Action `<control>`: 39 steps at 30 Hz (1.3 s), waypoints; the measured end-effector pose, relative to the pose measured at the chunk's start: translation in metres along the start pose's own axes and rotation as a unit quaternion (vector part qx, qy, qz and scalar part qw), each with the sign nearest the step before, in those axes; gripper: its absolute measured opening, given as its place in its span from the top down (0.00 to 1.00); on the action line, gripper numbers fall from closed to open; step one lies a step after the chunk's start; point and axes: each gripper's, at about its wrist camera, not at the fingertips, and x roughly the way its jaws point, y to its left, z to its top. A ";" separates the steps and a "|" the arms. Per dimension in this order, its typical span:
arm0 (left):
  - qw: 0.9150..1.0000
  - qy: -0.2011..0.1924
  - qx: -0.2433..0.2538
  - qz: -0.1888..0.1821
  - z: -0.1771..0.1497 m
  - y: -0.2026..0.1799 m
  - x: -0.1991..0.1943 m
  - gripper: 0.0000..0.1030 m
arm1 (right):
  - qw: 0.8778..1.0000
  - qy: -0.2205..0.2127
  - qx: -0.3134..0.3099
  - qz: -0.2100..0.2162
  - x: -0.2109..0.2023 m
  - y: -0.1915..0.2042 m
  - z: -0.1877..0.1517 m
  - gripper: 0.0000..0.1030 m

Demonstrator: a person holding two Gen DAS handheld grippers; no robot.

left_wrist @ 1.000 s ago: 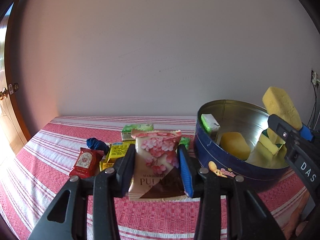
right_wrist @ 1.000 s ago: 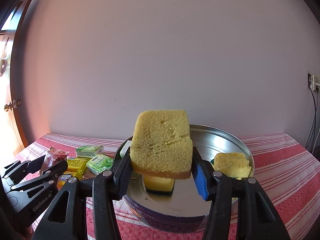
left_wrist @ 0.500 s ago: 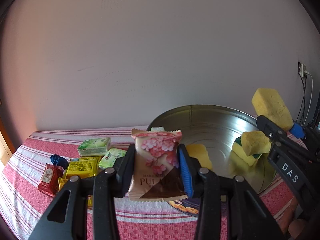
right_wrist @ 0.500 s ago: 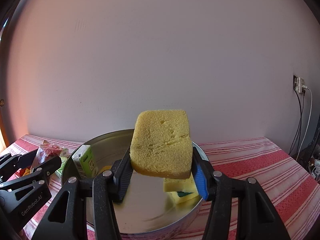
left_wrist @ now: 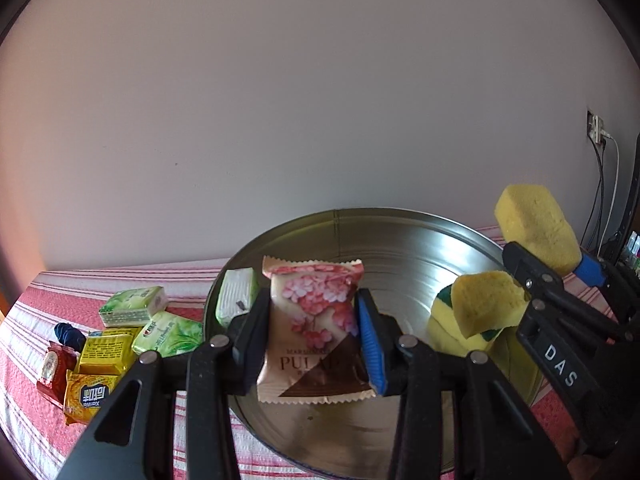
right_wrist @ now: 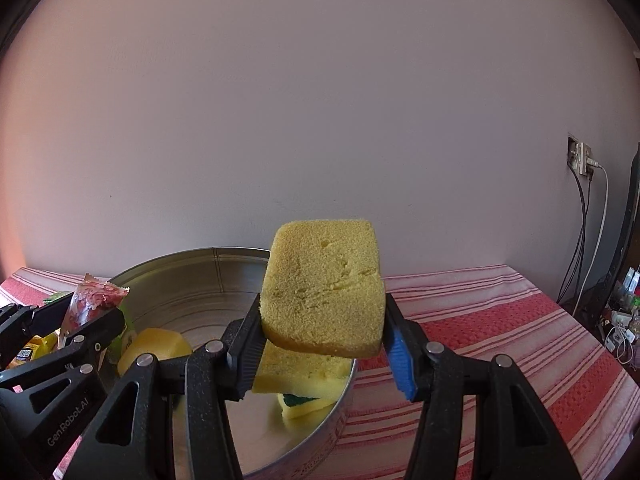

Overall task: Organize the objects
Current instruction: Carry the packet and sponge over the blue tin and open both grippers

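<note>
Above the round tin (left_wrist: 420, 232), the left claw (left_wrist: 312, 344) clamps an upright snack packet (left_wrist: 314, 320), the right claw (right_wrist: 320, 344) a flat-lying sponge (right_wrist: 324, 292).

The snack packet (left_wrist: 314, 328) hides part of the tin (left_wrist: 420, 236) floor; lettering on the small packets (left_wrist: 106, 350) is too small to read.

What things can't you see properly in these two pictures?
- Tin floor: left wrist view, partly hidden behind the pink snack packet and left gripper.
- Sponges in the tin: right wrist view, partly covered by the held sponge.
- Packet's brand word: cut by a finger.
</note>
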 end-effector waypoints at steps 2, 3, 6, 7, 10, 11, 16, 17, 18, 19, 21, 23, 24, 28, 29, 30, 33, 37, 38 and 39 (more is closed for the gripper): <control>1.000 0.001 0.002 -0.002 0.001 -0.004 0.005 0.60 | 1.000 0.004 -0.002 -0.002 0.002 0.000 0.000 0.45; 1.000 0.002 0.003 -0.002 0.002 -0.005 0.007 0.60 | 1.000 0.006 -0.002 -0.003 0.003 0.000 -0.001 0.45; 1.000 0.007 0.004 -0.005 0.001 -0.007 0.014 0.60 | 1.000 0.010 0.000 -0.003 0.005 0.000 -0.001 0.45; 1.000 0.009 0.003 -0.005 0.001 -0.007 0.016 0.60 | 1.000 0.011 0.000 -0.004 0.005 0.000 -0.002 0.45; 1.000 0.017 0.003 -0.005 -0.001 -0.006 0.021 0.60 | 1.000 0.020 0.003 0.000 0.009 -0.001 -0.002 0.45; 1.000 0.018 0.003 -0.004 -0.001 -0.008 0.023 0.60 | 1.000 0.021 0.006 0.002 0.008 -0.002 -0.002 0.45; 1.000 0.022 0.002 0.002 -0.003 -0.006 0.026 0.60 | 1.000 0.023 0.005 0.007 0.010 -0.003 -0.005 0.45; 1.000 0.024 0.001 0.002 -0.003 -0.005 0.026 0.60 | 1.000 0.023 0.003 0.008 0.011 -0.003 -0.004 0.45; 1.000 0.024 0.000 0.003 -0.003 -0.005 0.026 0.60 | 1.000 0.022 0.002 0.010 0.011 -0.002 -0.004 0.45; 1.000 0.023 0.000 0.004 -0.003 -0.005 0.025 0.60 | 1.000 0.021 0.001 0.012 0.011 -0.002 -0.004 0.45; 1.000 0.024 0.000 0.006 -0.003 -0.005 0.025 0.60 | 1.000 0.021 -0.001 0.017 0.012 -0.001 -0.005 0.45; 1.000 0.025 0.000 0.007 -0.003 -0.005 0.025 0.60 | 0.999 0.023 -0.003 0.022 0.014 -0.001 -0.006 0.45; 1.000 0.025 0.001 0.008 -0.003 -0.005 0.025 0.60 | 0.999 0.024 -0.004 0.026 0.014 0.000 -0.006 0.45; 1.000 0.026 0.002 0.010 -0.003 -0.005 0.024 0.58 | 0.999 0.028 -0.011 0.032 0.016 0.002 -0.007 0.45; 1.000 0.024 0.003 0.010 -0.003 -0.005 0.024 0.57 | 0.999 0.028 -0.013 0.032 0.015 0.003 -0.007 0.44; 1.000 0.021 0.005 0.011 -0.004 -0.005 0.023 0.48 | 0.999 0.027 -0.014 0.035 0.015 0.003 -0.007 0.42; 1.000 0.010 0.001 0.021 -0.005 -0.004 0.018 0.36 | 0.999 0.022 -0.010 0.031 0.015 0.000 -0.008 0.33; 0.999 0.013 -0.028 0.030 -0.005 0.007 0.015 0.12 | 0.999 0.016 0.018 0.027 0.016 -0.012 -0.008 0.23; 0.999 0.011 -0.034 0.030 -0.006 0.009 0.012 0.09 | 0.999 0.014 0.026 0.030 0.015 -0.014 -0.009 0.21; 0.999 0.009 -0.037 0.029 -0.006 0.010 0.010 0.05 | 0.999 0.010 0.033 0.033 0.014 -0.017 -0.009 0.21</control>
